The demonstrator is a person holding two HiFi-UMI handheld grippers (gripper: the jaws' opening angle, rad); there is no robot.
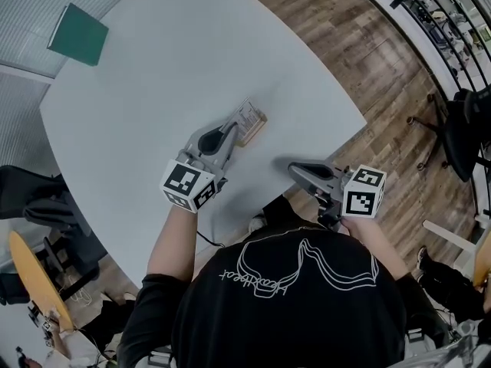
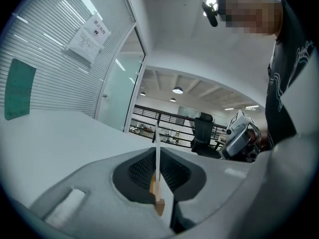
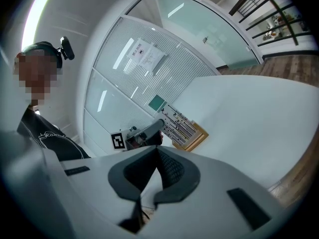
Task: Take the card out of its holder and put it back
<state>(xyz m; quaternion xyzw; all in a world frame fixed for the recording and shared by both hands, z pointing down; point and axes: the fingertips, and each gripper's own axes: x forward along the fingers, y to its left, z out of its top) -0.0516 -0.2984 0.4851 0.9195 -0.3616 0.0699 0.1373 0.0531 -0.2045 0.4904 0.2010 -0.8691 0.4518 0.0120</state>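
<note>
The person's black shirt [image 1: 291, 305] fills the bottom of the head view. Both arms reach forward from it over the white counter [image 1: 192, 52]. The bare left forearm [image 1: 173, 240] stretches straight out and up the frame. It ends at the left tongs [image 1: 234, 133], which point away from the body at the card [image 1: 247, 116]. The left gripper view shows these tongs [image 2: 157, 156] clamped on the thin white card [image 2: 156, 138], seen edge-on and upright between the pads. A bit of the wooden holder [image 2: 159, 205] shows just beside the card's lower edge. In the head view the holder [image 1: 259, 126] lies on the counter near its middle, with the card on it. The right arm is bent and kept close to the body at the counter's near edge. The right tongs [image 1: 294, 169] point leftward, well apart from the card. In their own view they [image 3: 158, 156] are closed with nothing between them.
</note>
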